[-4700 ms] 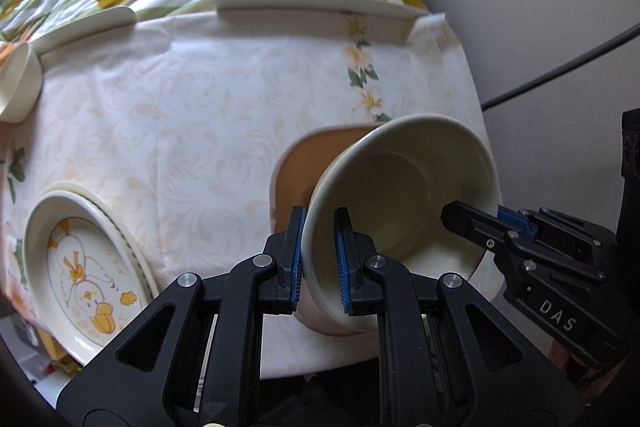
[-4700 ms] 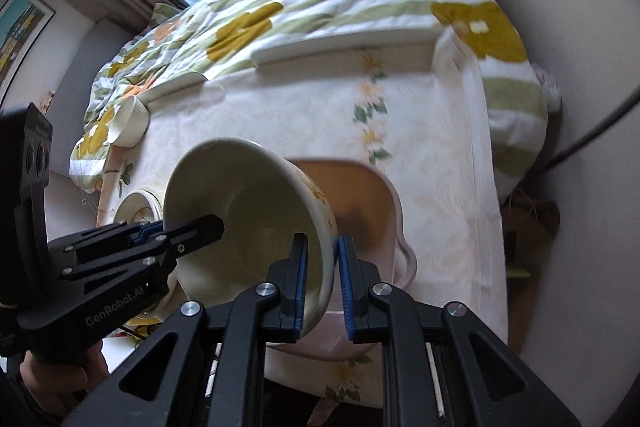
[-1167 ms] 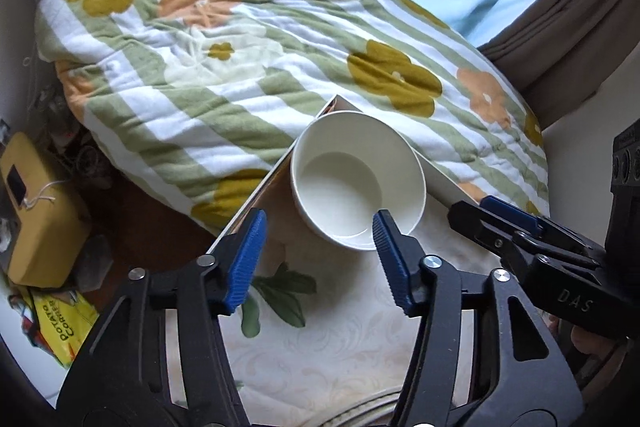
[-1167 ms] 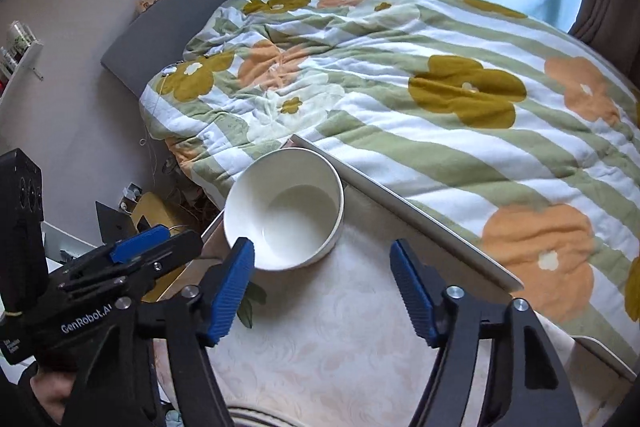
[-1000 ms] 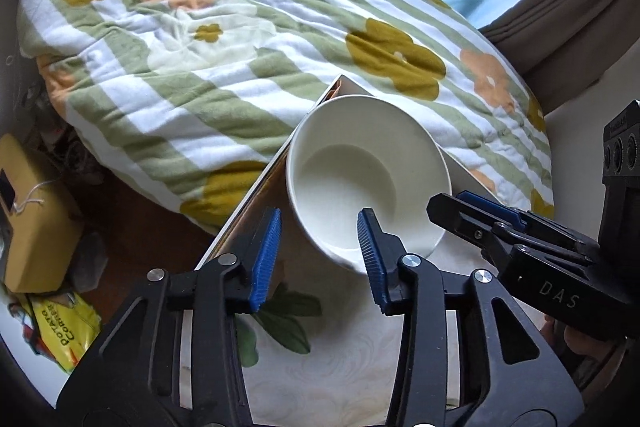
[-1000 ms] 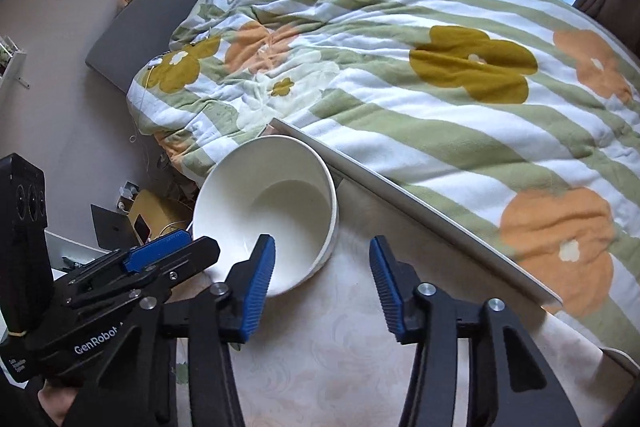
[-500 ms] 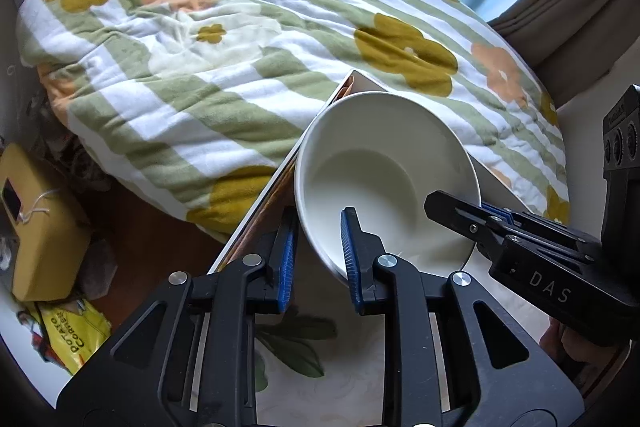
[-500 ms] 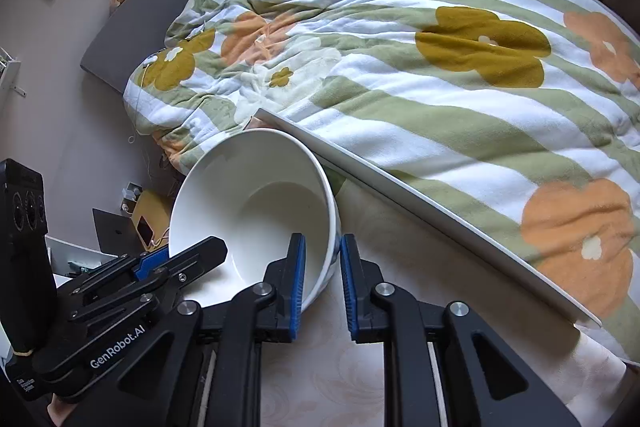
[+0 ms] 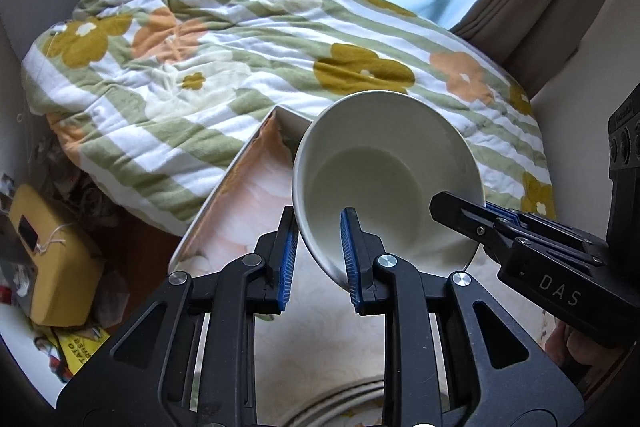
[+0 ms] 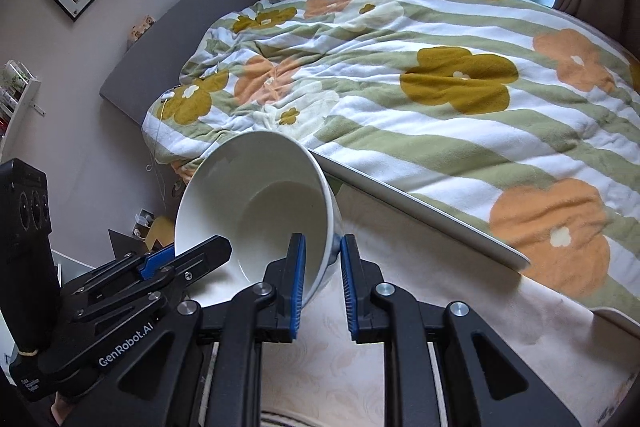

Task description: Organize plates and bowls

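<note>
Lifting now: both tongs, left [image 9: 319,254] and right [image 10: 321,283], have just clamped the white bowl [image 9: 384,183] rim; it's tilted off the counter [image 10: 420,355], ready to move.

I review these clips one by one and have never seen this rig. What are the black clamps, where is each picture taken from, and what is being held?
No robot arm is here: a person carries a hand-held two-finger clamp in each hand, each with a camera looking forward along its blue-padded fingers.

In the left wrist view, the left gripper fills the bottom and the right gripper comes in from the right. In the right wrist view, the right gripper is at the bottom and the other clamp enters from the left.

Both are shut on the rim of one plain white round ceramic bowl, at opposite sides, holding it tilted above the table with the pale floral cloth. Behind the table is a bed with a green-striped flowered blanket. At the bottom edge a curved pale rim shows, too cut off to identify.
</note>
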The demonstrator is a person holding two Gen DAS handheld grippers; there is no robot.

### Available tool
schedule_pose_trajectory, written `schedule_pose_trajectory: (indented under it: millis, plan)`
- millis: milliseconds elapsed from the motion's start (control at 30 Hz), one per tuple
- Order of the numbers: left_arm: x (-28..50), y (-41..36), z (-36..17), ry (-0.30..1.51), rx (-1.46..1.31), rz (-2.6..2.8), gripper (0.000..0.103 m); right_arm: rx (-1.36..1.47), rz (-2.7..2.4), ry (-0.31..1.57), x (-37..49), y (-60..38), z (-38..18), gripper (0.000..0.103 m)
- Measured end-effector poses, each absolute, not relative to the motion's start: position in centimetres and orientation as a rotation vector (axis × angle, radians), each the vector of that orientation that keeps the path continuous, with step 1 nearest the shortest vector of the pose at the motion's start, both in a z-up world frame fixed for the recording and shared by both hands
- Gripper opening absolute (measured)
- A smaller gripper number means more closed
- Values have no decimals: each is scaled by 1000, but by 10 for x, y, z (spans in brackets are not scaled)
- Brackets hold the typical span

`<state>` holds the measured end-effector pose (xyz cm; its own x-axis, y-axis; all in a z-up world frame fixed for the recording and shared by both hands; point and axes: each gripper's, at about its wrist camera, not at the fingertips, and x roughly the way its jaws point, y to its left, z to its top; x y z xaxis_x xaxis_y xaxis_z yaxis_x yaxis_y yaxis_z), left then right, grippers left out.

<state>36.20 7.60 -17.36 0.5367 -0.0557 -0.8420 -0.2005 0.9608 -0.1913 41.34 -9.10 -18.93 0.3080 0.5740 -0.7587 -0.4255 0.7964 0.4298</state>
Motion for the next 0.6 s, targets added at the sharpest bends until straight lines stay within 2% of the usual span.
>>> schedule_pose_trajectory:
  millis: [300, 600]
  plan:
    - [294, -30, -119, 942, -237, -53, 19, 233, 551, 966, 325, -207, -139, 16]
    - [229, -146, -104, 939, -167, -218, 19, 280, 380, 931, 234, -319, -127, 16]
